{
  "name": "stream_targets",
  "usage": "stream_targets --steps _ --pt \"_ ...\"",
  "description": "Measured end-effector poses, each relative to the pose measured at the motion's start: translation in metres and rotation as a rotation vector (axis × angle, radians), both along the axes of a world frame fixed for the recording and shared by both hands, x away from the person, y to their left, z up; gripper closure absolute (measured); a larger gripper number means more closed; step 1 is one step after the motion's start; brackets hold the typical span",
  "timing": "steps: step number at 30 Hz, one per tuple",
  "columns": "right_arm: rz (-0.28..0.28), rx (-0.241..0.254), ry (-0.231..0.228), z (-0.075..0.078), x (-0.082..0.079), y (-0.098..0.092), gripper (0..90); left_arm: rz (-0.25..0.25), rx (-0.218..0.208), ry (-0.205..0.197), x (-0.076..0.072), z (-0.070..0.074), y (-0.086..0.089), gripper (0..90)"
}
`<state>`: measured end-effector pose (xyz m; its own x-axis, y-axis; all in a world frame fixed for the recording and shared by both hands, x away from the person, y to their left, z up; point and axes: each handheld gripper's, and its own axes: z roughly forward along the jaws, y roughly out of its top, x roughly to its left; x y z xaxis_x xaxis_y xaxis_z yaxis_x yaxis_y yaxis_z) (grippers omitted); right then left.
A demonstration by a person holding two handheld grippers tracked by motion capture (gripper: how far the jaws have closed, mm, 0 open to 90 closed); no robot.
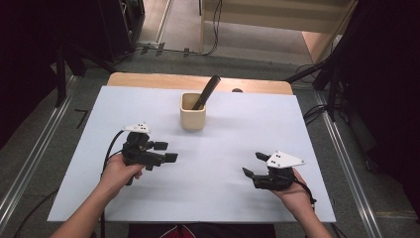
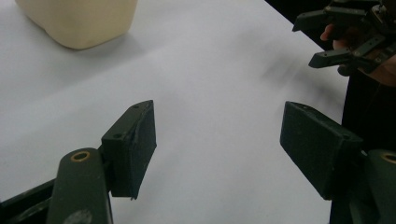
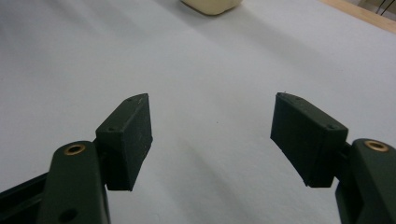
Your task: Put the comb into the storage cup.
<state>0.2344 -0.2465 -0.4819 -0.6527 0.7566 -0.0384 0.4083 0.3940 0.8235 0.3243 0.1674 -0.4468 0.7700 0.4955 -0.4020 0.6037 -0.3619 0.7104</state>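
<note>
Across a white-covered table (image 1: 247, 129), two hand-held grippers are waiting with nothing between their jaws while a cream-coloured square cup (image 1: 192, 118) is standing upright near the far middle of the sheet, well apart from both. Going by its thick walls and matte finish, the cup is looking stiff and fairly light, probably wood or moulded plastic, with flat sides that should be offering the pads a steady purchase; its rounded lower corners, showing in the left gripper view (image 2: 79, 21), may be letting a low grip slide. Leaning out of the cup toward the far right is a dark, slim, flat-handled tool (image 1: 207, 90), its lower end hidden inside; it is appearing rigid, light and narrow, so the free upper handle is looking like the sensible place to pinch it, and a sideways pull could be tipping the cup. Nearer the person, the left gripper (image 1: 164, 151) is hovering closest to the cup, jaws spread wide and empty, while the right gripper (image 1: 254, 164) is resting low over the sheet at the near right, likewise gaping with only bare white surface between its pads (image 3: 128, 140).
</note>
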Motion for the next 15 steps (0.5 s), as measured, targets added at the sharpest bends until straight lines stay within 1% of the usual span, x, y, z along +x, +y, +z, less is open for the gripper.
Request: stream_targets --steps 7,15 --pt "0.001 -0.005 -0.002 0.000 0.000 0.000 27.4 0.007 0.010 0.002 -0.007 -0.001 0.008 28.0" --pt "-0.003 -0.003 0.003 0.000 0.000 -0.002 27.4 0.015 0.038 -0.012 -0.013 -0.002 0.018 27.9"
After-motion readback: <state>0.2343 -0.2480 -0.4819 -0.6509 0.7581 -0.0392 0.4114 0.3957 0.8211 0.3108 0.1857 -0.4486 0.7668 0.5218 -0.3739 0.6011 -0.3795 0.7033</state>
